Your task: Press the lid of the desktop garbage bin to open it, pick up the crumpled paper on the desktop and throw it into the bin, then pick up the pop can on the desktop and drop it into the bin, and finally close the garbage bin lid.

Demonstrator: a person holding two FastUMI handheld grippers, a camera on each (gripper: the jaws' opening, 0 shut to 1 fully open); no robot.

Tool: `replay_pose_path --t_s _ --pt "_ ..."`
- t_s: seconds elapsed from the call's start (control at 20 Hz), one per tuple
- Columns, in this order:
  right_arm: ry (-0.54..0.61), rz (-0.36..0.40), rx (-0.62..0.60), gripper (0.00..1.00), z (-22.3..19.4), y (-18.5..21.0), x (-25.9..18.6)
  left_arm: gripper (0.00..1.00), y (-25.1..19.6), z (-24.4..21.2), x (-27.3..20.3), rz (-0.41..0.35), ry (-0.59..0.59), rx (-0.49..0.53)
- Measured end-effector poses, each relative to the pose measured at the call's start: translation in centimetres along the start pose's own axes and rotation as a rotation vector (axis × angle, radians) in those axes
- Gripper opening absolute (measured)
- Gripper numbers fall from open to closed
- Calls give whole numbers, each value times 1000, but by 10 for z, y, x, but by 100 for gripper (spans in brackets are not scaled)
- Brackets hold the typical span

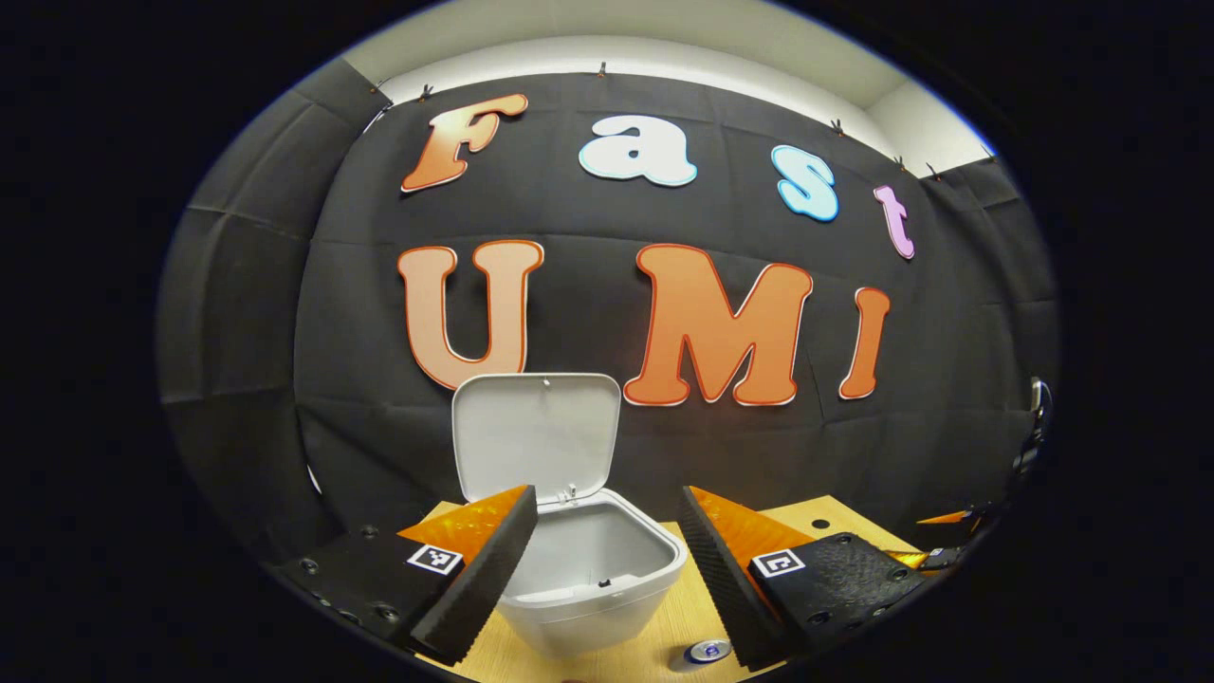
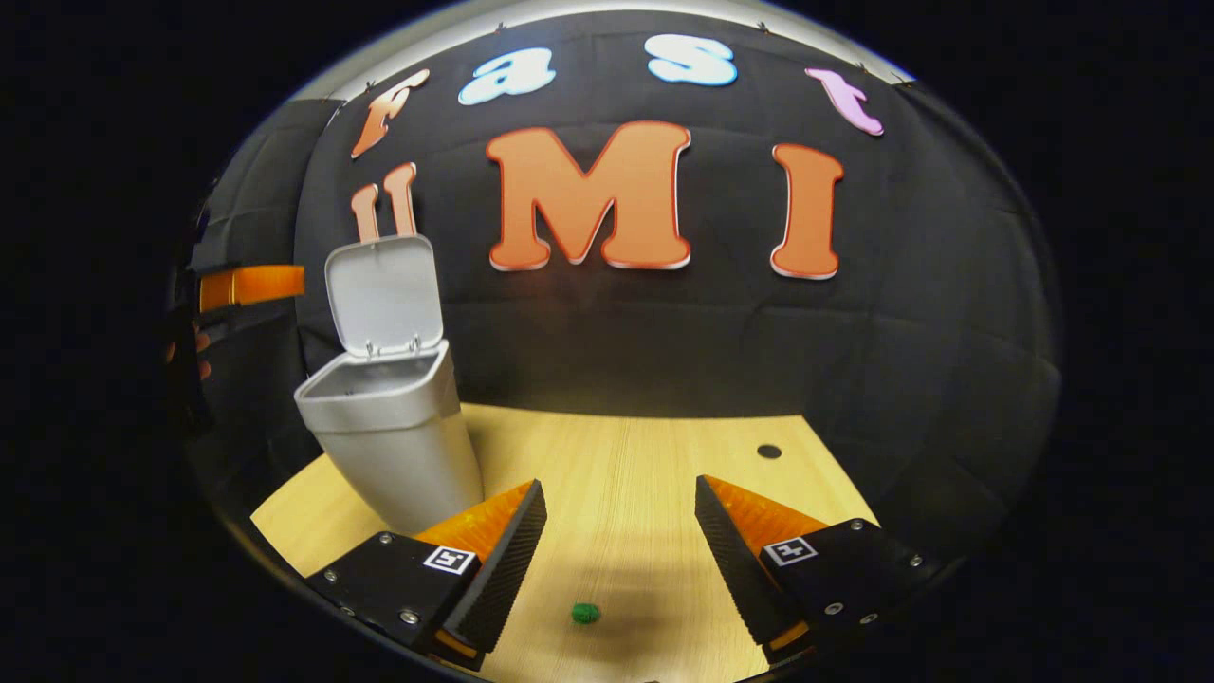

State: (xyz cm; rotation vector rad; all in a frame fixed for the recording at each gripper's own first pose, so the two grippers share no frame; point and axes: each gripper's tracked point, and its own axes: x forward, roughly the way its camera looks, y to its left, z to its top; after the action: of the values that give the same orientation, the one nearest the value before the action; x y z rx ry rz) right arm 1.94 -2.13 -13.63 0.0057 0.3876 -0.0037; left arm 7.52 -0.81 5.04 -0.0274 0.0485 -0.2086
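We see the garbage bin (image 2: 394, 446) upright near the bench's (image 2: 626, 474) back left edge, long axis vertical, mouth up, lid (image 2: 384, 294) raised against the wall. Left gripper (image 1: 607, 569) hovers over it, fingers spread, holding nothing. Right gripper (image 2: 616, 560): fingers spread, empty. Pop can (image 1: 707, 651), probably, at the bench's front edge. Small green object (image 2: 585, 614) lies below.
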Motion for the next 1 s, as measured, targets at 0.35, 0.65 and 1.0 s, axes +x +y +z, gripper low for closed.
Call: replay_pose_path --t_s 0.35,0.65,1.0 --pt "285 5 -83 95 -113 11 34 94 6 -21 -4 -34 24 11" --pt "537 72 -70 96 -194 32 48 94 41 -41 -3 7 71 -7" --pt "701 97 -96 96 -221 33 52 95 74 -62 0 44 131 -21"
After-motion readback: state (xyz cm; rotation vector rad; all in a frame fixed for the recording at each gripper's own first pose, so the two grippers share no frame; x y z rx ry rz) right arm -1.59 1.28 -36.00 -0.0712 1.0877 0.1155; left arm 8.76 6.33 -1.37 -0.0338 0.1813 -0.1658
